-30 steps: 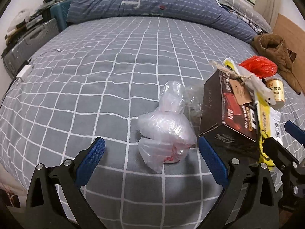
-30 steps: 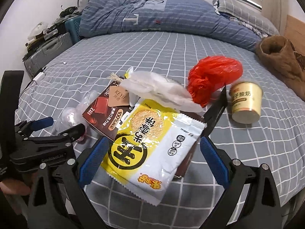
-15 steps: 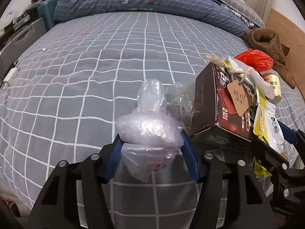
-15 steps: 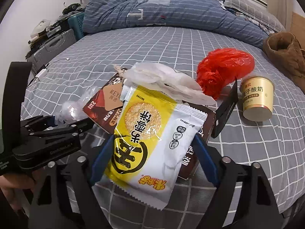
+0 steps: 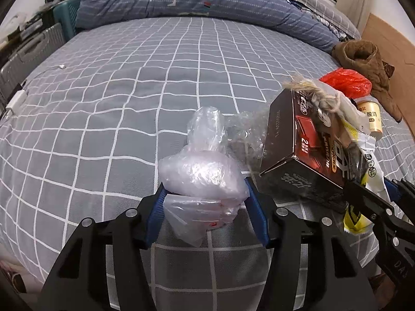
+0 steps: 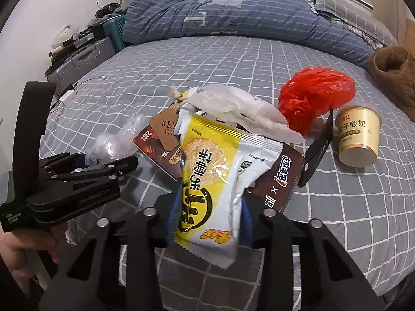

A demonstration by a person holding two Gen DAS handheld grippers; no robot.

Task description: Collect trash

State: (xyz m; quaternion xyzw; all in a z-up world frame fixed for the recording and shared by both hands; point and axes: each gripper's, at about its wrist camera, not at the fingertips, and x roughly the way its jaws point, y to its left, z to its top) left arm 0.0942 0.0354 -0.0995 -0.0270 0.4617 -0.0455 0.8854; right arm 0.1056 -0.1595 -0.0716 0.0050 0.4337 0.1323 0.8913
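**Both grippers loaded w/ trash**

With its blue pads pressed into the sides of the clear bag (image 5: 201,181), the left gripper (image 5: 205,207) is closed on it low down, prob. so the knotted top stays free. The right gripper (image 6: 208,213) is likewise clamped on the yellow wrapper (image 6: 207,178) at its lower end; wrapper hangs over the brown box (image 6: 278,178), which lies on the bed (image 6: 129,83) just beside the bag. Farther out, the red bag (image 6: 315,93) and yogurt cup (image 6: 359,134) sit ungrabbed, near each other. No bin in view, so drop-off spot can't be told.
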